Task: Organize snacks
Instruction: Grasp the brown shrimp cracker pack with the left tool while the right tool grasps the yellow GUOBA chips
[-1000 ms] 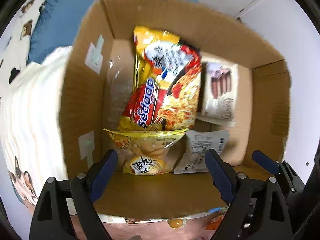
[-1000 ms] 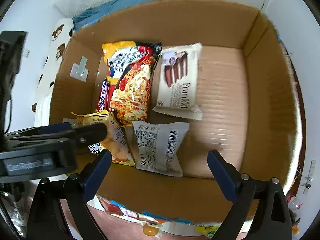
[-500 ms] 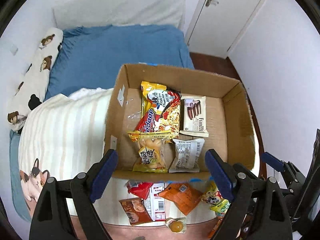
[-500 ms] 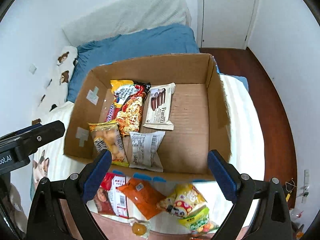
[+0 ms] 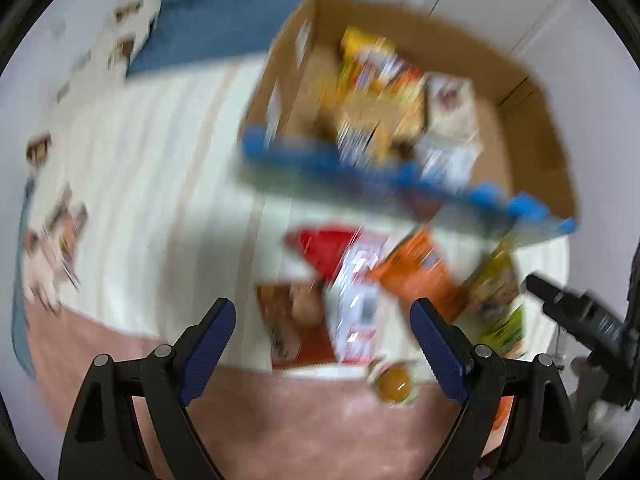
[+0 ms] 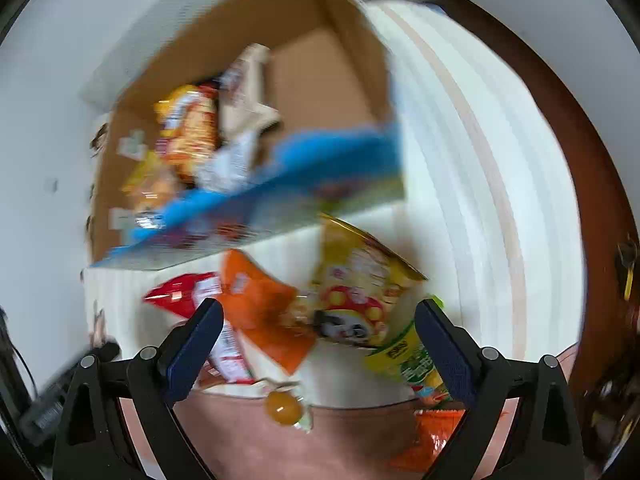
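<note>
Your left gripper (image 5: 322, 330) and right gripper (image 6: 318, 330) both have their jaws spread wide and empty, touching nothing, above loose snacks on the bed: a round orange candy (image 6: 282, 402) nearest you, then an orange packet (image 6: 262, 312), a red-and-white packet (image 5: 354, 320) and a yellow panda bag (image 6: 360, 296). Beyond them, blurred, stands the cardboard box (image 6: 316, 76) on the striped blanket (image 5: 140, 160). It holds a noodle packet (image 6: 190, 136) and pale wrappers on its left side.
</note>
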### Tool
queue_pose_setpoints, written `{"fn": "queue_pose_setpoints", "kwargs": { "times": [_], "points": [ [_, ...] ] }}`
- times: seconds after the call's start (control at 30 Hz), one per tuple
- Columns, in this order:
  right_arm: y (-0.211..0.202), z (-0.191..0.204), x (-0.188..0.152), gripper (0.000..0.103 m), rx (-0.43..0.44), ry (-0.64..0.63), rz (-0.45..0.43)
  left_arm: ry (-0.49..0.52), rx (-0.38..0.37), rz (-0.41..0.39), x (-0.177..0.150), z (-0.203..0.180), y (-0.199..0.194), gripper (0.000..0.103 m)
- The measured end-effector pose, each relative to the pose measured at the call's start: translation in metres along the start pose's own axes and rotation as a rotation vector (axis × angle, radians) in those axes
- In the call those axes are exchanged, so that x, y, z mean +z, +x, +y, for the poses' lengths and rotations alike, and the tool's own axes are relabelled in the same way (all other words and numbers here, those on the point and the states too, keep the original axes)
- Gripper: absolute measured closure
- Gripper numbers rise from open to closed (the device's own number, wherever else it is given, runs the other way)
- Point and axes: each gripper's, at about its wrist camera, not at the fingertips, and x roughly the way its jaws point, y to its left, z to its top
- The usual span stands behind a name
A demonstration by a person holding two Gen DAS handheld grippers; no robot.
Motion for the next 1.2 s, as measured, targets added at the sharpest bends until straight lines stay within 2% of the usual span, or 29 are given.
{"fn": "queue_pose_setpoints", "kwargs": {
  "times": [0.1, 0.27, 0.3, 0.33, 0.37, 0.43, 0.57, 0.73, 0.97, 1.03, 1.2],
  "points": [
    [0.022, -0.014, -0.003, 0.005, -0.004, 0.054, 0.008, -0.051, -0.007, 0.107, -0.007, 0.016, 0.044, 0.014],
    [0.048, -0.026, -0.006, 0.006, 0.019, 0.143, 0.014, -0.133, -0.062, 0.163, -0.009, 0.028, 0.087, 0.014],
    [0.053, -0.027, -0.006, 0.007, 0.009, 0.152, 0.02, -0.15, -0.074, 0.171, -0.01, 0.03, 0.095, 0.023],
    [0.057, -0.028, -0.006, 0.018, 0.007, 0.159, 0.021, -0.156, -0.073, 0.18, -0.011, 0.031, 0.1, 0.033],
    [0.061, -0.028, -0.006, 0.028, 0.013, 0.161, 0.027, -0.157, -0.073, 0.185, -0.012, 0.031, 0.104, 0.036],
    [0.066, -0.026, -0.007, 0.035, 0.004, 0.159, 0.03, -0.136, -0.044, 0.161, -0.014, 0.03, 0.107, 0.046],
    [0.061, -0.007, -0.02, 0.047, -0.03, 0.045, 0.027, -0.094, -0.033, 0.136, -0.022, 0.026, 0.103, 0.046],
    [0.062, 0.025, -0.061, 0.048, -0.07, -0.127, 0.076, 0.007, 0.015, 0.144, -0.057, 0.017, 0.099, 0.047],
    [0.082, 0.054, -0.143, 0.048, -0.153, -0.342, 0.18, 0.124, 0.069, 0.178, -0.112, 0.006, 0.101, 0.046],
    [0.088, 0.056, -0.157, 0.048, -0.174, -0.363, 0.188, 0.123, 0.069, 0.196, -0.12, 0.005, 0.109, 0.046],
    [0.097, 0.054, -0.165, 0.046, -0.146, -0.281, 0.189, 0.084, 0.065, 0.196, -0.124, -0.002, 0.118, 0.046]
  ]
}}
